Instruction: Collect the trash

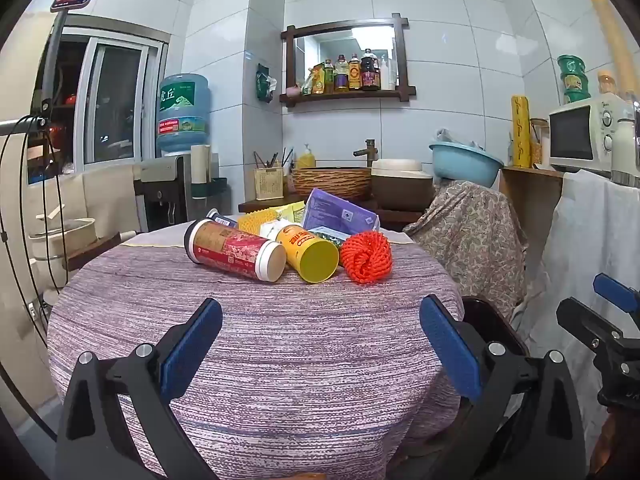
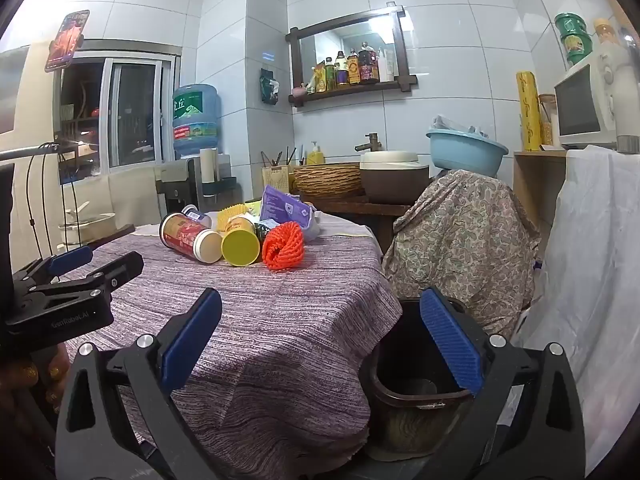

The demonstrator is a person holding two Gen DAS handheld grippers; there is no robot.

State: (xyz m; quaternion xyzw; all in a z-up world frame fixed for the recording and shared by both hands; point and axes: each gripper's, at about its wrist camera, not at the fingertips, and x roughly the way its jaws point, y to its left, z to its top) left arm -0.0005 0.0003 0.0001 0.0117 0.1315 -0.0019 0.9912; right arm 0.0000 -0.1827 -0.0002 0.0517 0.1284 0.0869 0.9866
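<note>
A white-tiled kitchen holds a round counter [image 1: 256,344] draped in a purple-and-white woven cloth.

Nearest, the left tongs [image 1: 320,344] hang over the cloth's near edge, blue pads spread wide and nothing between them. The right tongs [image 2: 320,344] are just as wide and empty, their left pad above the cloth edge and their right pad over the rim of a dark brown plastic waste bin [image 2: 416,400] that stands on the floor at about 5 o'clock from the counter. In the left wrist view the right tongs show at 3 o'clock; in the right wrist view the left tongs show at 9 o'clock.

Farther on, the trash lies in a cluster on the counter's far half, well apart from both tongs. At the front of it lie three pieces in a row: a red-and-cream cylindrical canister with a white cap [image 1: 236,250] on its side at 9 o'clock, a yellow-orange tube can [image 1: 308,254] with its yellow base facing the camera, touching the canister, and a bright orange foam mesh net [image 1: 366,256] bunched just beside the can at 3 o'clock. Behind them at 12 o'clock lean a purple plastic packet [image 1: 340,210] and a yellow ribbed wrapper [image 1: 256,222].

Beyond the counter stand a woven basket [image 1: 332,182], a light blue basin [image 1: 466,164] and a wooden wall shelf of bottles [image 1: 348,76].
</note>
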